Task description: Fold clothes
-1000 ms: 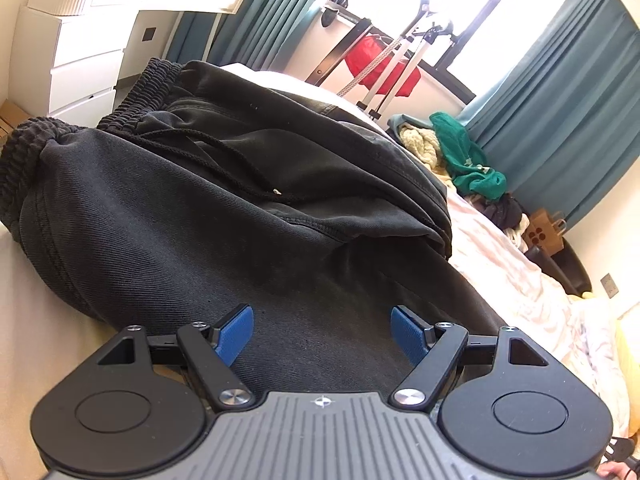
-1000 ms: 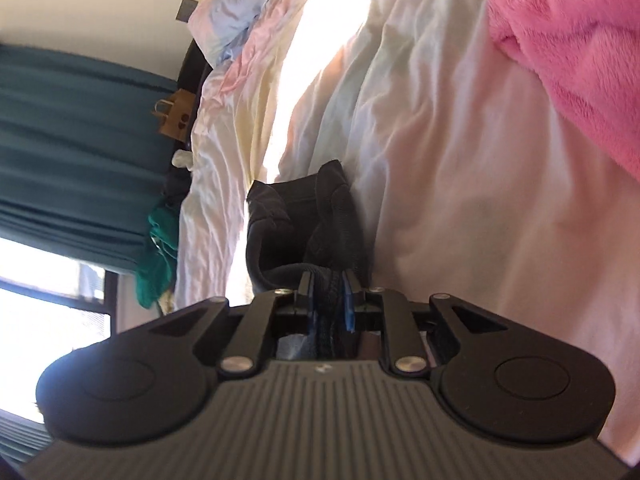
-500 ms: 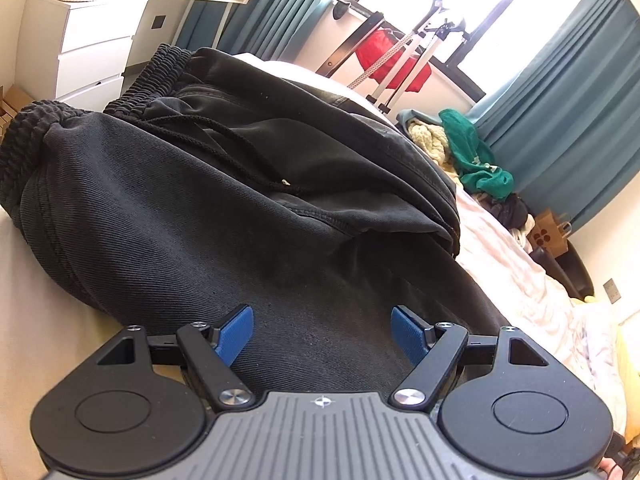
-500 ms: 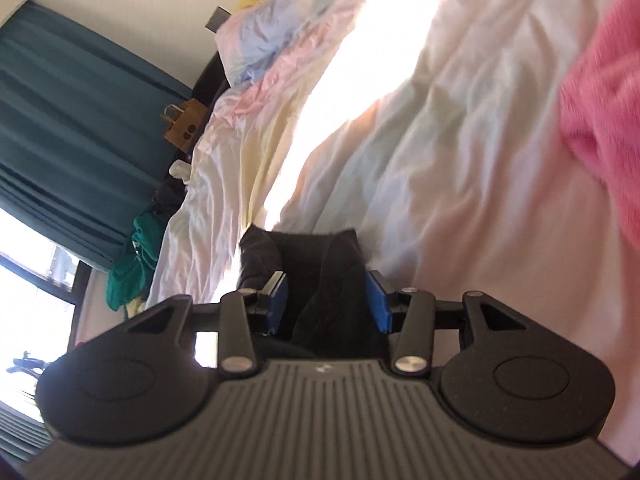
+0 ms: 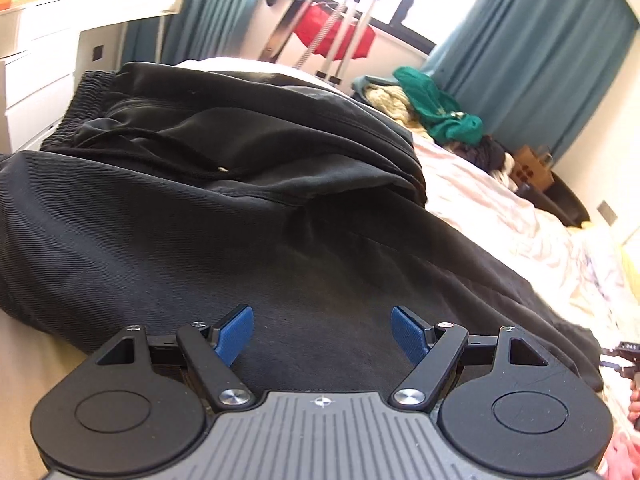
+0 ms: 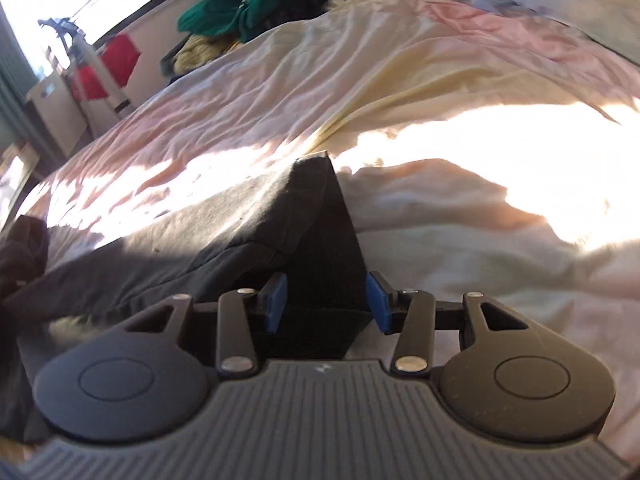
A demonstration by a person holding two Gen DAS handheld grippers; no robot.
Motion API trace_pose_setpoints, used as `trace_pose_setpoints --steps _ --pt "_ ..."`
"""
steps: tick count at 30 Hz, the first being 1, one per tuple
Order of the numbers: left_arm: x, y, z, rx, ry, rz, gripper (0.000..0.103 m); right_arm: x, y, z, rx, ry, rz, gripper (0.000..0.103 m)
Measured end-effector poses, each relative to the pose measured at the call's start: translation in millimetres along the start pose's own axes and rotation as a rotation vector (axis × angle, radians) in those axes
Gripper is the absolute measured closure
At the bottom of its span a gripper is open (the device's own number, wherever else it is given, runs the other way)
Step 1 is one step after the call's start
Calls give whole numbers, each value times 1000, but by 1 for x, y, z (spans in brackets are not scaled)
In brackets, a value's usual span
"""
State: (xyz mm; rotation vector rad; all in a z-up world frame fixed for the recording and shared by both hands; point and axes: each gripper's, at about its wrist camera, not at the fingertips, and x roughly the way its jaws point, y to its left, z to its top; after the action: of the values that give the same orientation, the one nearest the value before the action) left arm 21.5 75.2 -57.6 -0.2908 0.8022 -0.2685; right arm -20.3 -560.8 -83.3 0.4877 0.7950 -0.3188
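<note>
Black trousers (image 5: 200, 220) lie spread across the bed, with the elastic waistband (image 5: 92, 84) and drawstring (image 5: 160, 160) at the far left. My left gripper (image 5: 322, 330) hovers open just above the trouser cloth, with nothing between its blue pads. In the right wrist view the black leg end (image 6: 320, 208) lies flat on the sheet and runs in between the jaws of my right gripper (image 6: 326, 300). Those jaws stand apart, and a thin gap shows beside each pad, so the cloth is not pinched.
The pale pink and cream bed sheet (image 6: 440, 80) is rumpled, with a bright sun patch. A pile of green and cream clothes (image 5: 440, 116) sits at the far bed edge. A drying rack with a red garment (image 5: 340, 40) and white drawers (image 5: 32, 72) stand beyond.
My right gripper let go of the black leg end, rolled upright and drew back, leaving the cloth flat on the sheet. My left gripper slid a little across the trousers, still open.
</note>
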Motion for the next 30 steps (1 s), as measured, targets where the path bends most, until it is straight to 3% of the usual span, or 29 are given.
trace_pose_setpoints --steps 3,5,10,14,15,17,22,23,27,30 --pt "5 -2 -2 -3 33 3 25 9 6 9 -154 102 82 56" --pt "7 -3 -2 -8 44 8 25 24 16 12 -265 190 86 56" --pt "16 -8 0 11 51 45 25 57 37 17 -421 351 112 57" --pt "25 -12 0 33 75 69 25 60 45 22 -504 490 133 57" --pt "26 -13 0 39 79 71 25 58 46 22 -530 518 140 61" --pt "27 -16 -1 50 79 67 25 48 49 19 -603 523 142 90" --pt "25 -22 -3 69 75 55 25 4 47 6 -681 339 22 94" --pt "24 -22 -4 71 74 51 25 -11 43 5 -662 253 -35 94" --pt "17 -23 -5 67 62 29 25 -56 16 -5 -375 55 -138 95" --pt "9 -23 -5 61 41 11 25 -70 3 -33 -221 62 -175 95"
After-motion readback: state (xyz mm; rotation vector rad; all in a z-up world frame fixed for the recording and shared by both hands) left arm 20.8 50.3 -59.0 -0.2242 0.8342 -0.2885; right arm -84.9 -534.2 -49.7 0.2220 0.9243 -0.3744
